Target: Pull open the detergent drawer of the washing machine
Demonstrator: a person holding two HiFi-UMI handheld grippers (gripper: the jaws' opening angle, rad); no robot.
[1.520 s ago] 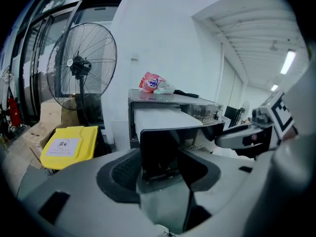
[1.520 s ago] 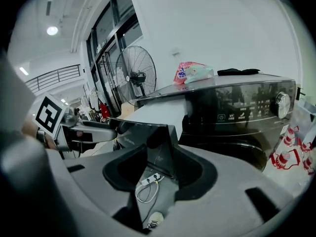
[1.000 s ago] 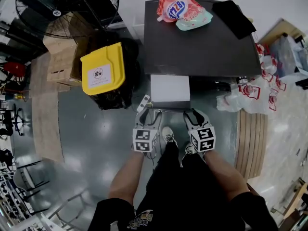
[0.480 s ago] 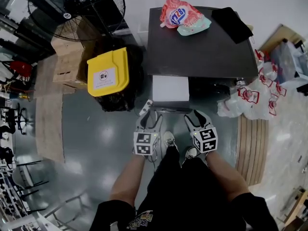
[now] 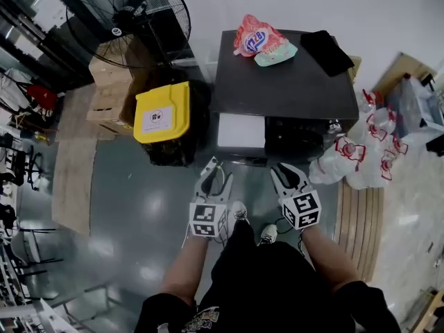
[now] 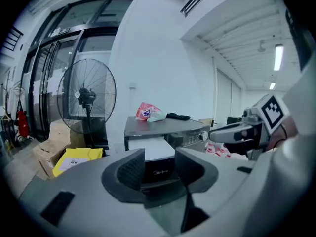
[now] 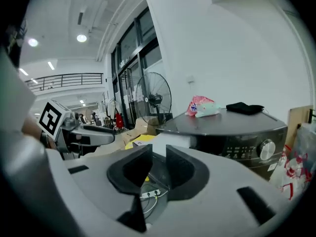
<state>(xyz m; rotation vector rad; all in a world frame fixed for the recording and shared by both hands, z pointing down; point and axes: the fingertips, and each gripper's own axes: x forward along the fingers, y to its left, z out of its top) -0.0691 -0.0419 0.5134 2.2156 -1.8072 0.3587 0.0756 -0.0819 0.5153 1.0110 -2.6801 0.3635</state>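
Note:
The dark grey washing machine point(image 5: 291, 82) stands against the far wall. Its white detergent drawer point(image 5: 241, 130) sticks out of the front at the upper left, also seen in the left gripper view as the white drawer point(image 6: 159, 149). My left gripper point(image 5: 214, 173) hovers in front of the drawer, apart from it, with its jaws closing on nothing. Beside it, my right gripper point(image 5: 285, 175) is level with the control panel point(image 7: 247, 149); its jaws are also closing, a narrow gap remains and nothing is between them.
A pink detergent pouch point(image 5: 261, 40) and a black cloth point(image 5: 327, 50) lie on the machine's top. A yellow-lidded bin point(image 5: 161, 112) stands left of the machine, with a floor fan point(image 5: 132, 19) and cardboard boxes point(image 5: 109, 92) behind. Plastic bags point(image 5: 361, 151) lie to the right.
Both grippers have risen and drawn back a little from the machine's front. The right gripper's jaws have narrowed.

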